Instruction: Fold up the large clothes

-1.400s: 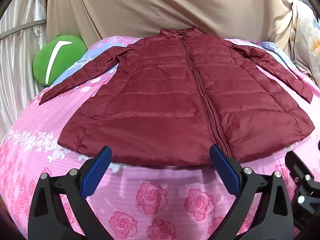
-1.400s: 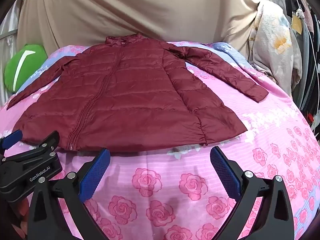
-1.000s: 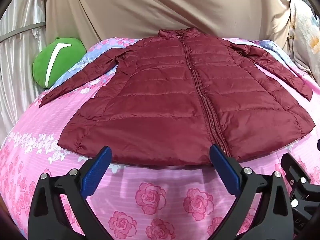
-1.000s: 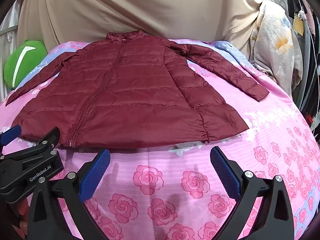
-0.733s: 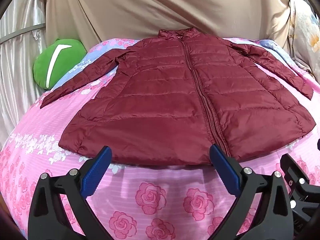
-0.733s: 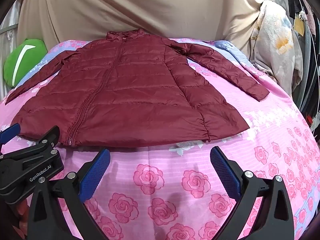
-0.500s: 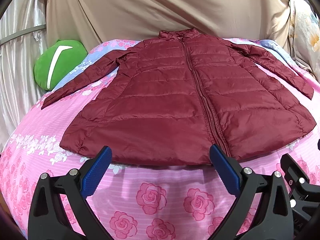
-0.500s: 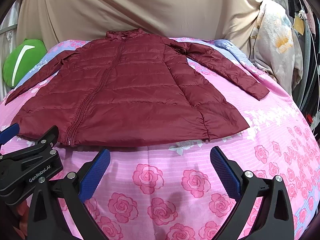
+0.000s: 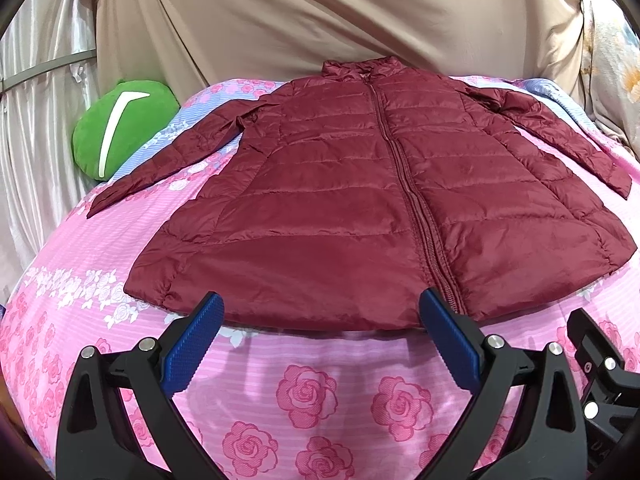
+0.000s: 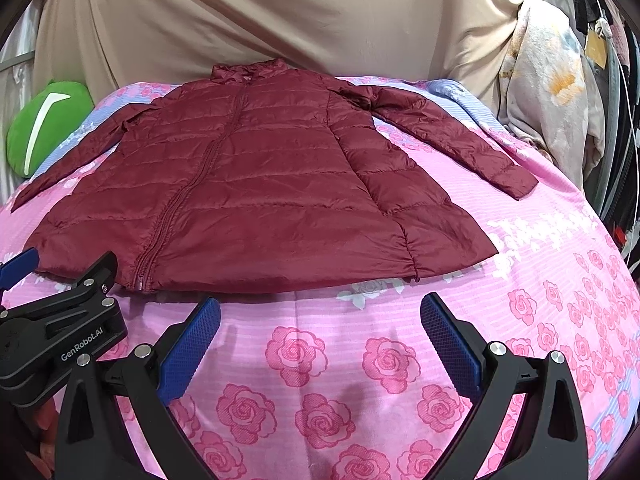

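Left wrist view: the left tongs [image 9: 320, 332] are being held spread wide and empty, just short of the coat's hem. The right tongs [image 10: 320, 328] are likewise being held released with nothing between the pads, over the pink sheet [image 10: 340, 380] and a little back from the hem.

The coat [image 9: 380, 208] is lying flat on the bed, front up and zipped, collar at the far end, both sleeves spread outward. It is being judged light, soft and puffy, with a shiny shell likely to be slippery; a thin pinch may slide out, so a full bite of quilted fabric is being advised. The left cuff [image 9: 100, 204] and the right cuff [image 10: 516, 186] are being taken as the likely first holds, each sleeve being laid across the body; the hem corners would serve after that.

A green cushion [image 9: 120, 128] is sitting just beyond the left sleeve, near but apparently not touching it. A floral cloth [image 10: 552, 92] is hanging beside the bed near the right cuff. Nothing is lying on the coat itself.
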### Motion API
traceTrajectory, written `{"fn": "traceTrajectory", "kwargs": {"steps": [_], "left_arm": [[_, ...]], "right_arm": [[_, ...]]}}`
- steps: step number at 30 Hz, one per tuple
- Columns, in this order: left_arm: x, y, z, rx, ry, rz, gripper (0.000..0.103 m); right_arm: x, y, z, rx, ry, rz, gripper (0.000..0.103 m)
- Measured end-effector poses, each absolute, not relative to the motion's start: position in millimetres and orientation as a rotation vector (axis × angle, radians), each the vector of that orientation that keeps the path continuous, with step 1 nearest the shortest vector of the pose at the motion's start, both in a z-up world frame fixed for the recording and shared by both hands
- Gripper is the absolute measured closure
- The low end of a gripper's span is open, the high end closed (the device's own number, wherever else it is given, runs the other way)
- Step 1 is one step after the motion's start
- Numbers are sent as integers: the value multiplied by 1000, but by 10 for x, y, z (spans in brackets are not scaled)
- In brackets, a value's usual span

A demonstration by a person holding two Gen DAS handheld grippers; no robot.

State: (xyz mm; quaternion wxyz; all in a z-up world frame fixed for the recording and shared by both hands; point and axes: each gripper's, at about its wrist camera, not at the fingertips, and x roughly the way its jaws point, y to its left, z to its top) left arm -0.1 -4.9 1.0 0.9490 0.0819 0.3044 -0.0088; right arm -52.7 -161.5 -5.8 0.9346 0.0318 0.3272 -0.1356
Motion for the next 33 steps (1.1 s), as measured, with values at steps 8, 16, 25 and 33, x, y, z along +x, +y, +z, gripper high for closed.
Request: {"fn": "traceTrajectory", "kwargs": {"steps": [8, 16, 25, 33], "left_arm": [[-25, -39, 4, 168, 602, -10, 7], [-53, -57, 1, 182, 589, 3, 7], [-75, -66, 3, 188, 580, 5, 7], [-104, -69, 16, 186, 564, 6, 7]], "right_arm": [[-552, -1618, -41, 76, 655, -291, 5], [-579, -1569, -9, 51, 635, -302, 5], [-595, -1557, 4, 54, 625, -313, 5], [-638, -1552, 25, 44, 602, -335, 5]]}}
